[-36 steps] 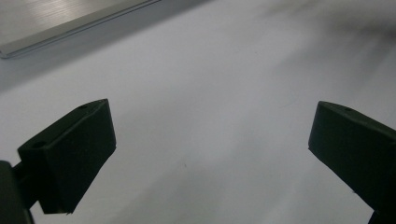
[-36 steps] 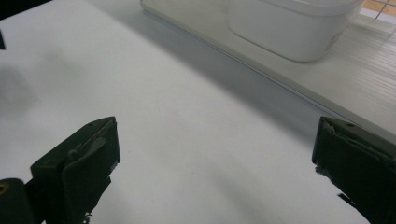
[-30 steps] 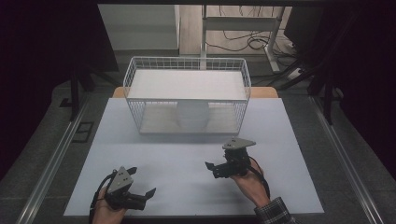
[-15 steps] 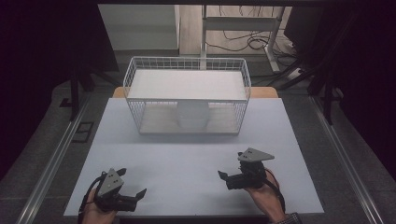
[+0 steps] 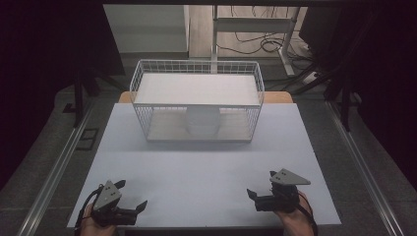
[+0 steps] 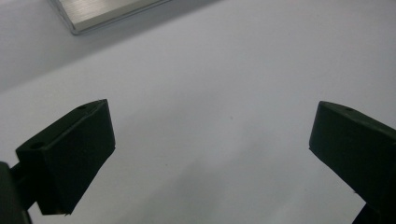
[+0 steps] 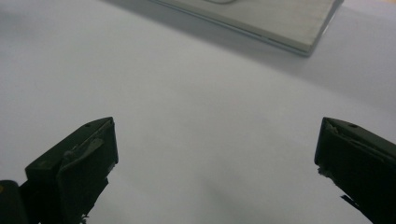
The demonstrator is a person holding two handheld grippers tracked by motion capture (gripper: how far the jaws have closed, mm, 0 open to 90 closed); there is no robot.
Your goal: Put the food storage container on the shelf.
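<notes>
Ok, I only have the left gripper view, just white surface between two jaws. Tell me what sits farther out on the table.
Observer: A white wire basket stands at the far side of the table, with a pale rounded object inside on its bottom.
Operator: Report the right gripper.
Observer: The right gripper is near the table's front edge, jaws wide apart, holding nothing.
Operator: Say where mine is.
Observer: The left gripper is at the front left, open too, far from the basket.
</notes>
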